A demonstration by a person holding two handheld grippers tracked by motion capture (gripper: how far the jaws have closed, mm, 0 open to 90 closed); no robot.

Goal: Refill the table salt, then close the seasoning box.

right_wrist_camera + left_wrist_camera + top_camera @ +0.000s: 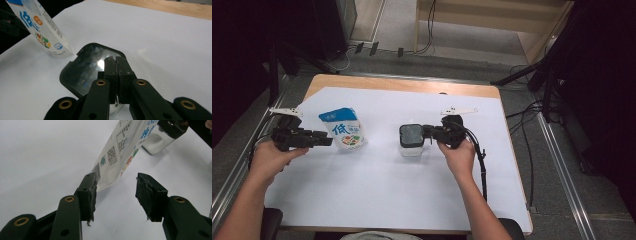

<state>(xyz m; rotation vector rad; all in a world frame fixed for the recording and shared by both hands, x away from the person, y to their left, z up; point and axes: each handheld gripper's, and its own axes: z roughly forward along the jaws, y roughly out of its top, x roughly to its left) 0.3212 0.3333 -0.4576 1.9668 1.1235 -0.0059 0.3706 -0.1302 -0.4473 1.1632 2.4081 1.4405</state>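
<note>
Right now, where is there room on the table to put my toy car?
The near white sheet, between the forearms, is bare. So is the far strip behind the pouch and the dark-lidded container. It is crowded between the left gripper and right gripper.

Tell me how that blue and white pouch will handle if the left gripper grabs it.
The pouch stands upright on a narrow base, so it may tip. It looks like thin film, likely floppy and light. The left gripper is open at its lower corner.

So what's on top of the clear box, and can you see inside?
A black lid sits on the box. The right gripper is shut over it. The lid's glossy window reflects light, so the inside is hidden; the clear wall shows nothing I can make out.
</note>
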